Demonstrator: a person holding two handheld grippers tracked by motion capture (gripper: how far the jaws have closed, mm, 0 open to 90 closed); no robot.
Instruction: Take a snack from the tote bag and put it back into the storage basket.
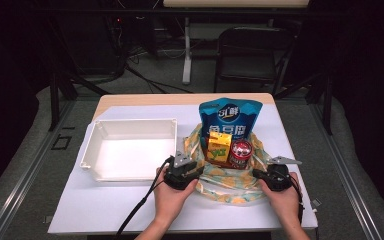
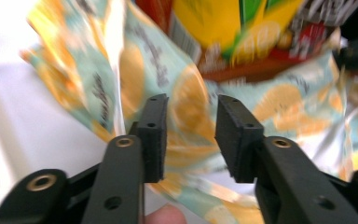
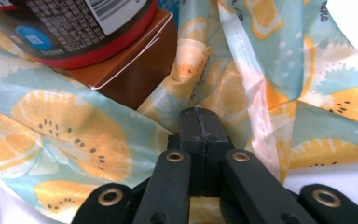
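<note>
A cloth bag printed with orange slices lies flat on the white table. On it stand a blue snack pouch, a yellow carton and a red can. My left gripper is at the bag's left edge. Its jaws stand apart in the left gripper view, with the cloth behind the gap and no pad pressing on it. My right gripper is at the bag's right edge. In the right gripper view its jaws are pressed together, pinching the bag cloth just below the can and the carton's brown side.
An empty white tray sits on the left half of the table, close beside the left gripper. A black folding chair and a table leg stand on the floor beyond the far edge.
</note>
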